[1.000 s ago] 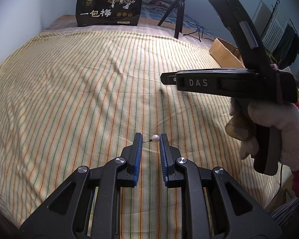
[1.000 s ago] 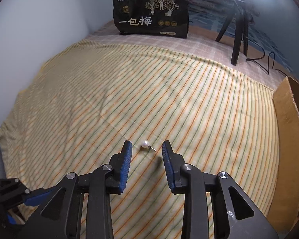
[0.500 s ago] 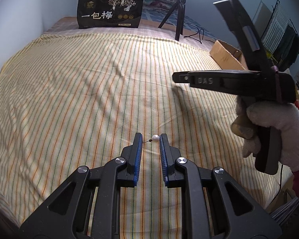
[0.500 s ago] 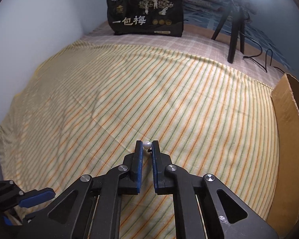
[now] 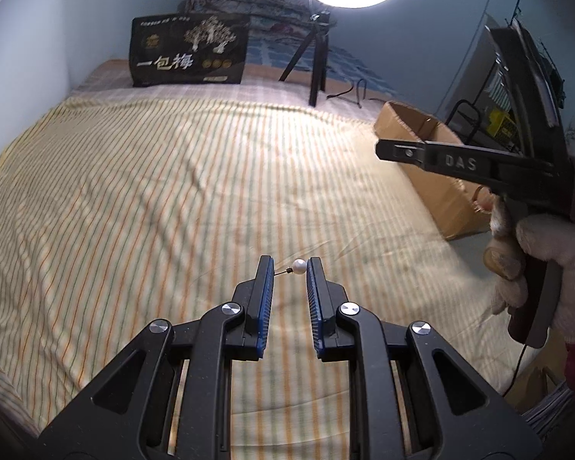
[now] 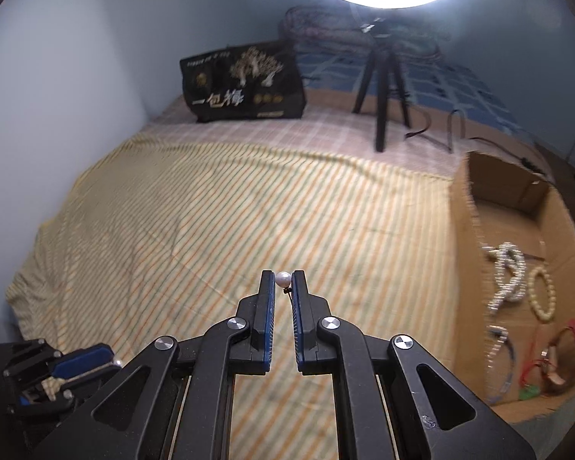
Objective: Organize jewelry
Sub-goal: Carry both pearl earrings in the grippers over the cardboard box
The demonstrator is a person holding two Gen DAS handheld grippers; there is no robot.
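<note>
A striped bedsheet (image 6: 211, 211) is spread across the scene, with a cardboard box (image 6: 460, 230) of bracelets at its right edge. One pearl earring (image 5: 299, 266) is clamped across pearl and post by the left gripper (image 5: 289, 268); another pearl earring (image 6: 283, 279) is pinched at the fingertips of the closed right gripper (image 6: 283, 281).

The bed (image 5: 172, 199) is covered by a yellow sheet with orange and green stripes. At its far end stand a black printed bag (image 5: 189, 51) and a black tripod (image 5: 318, 65). An open cardboard box (image 6: 460, 230) sits at the right edge, beside a black cable (image 6: 452, 130).
</note>
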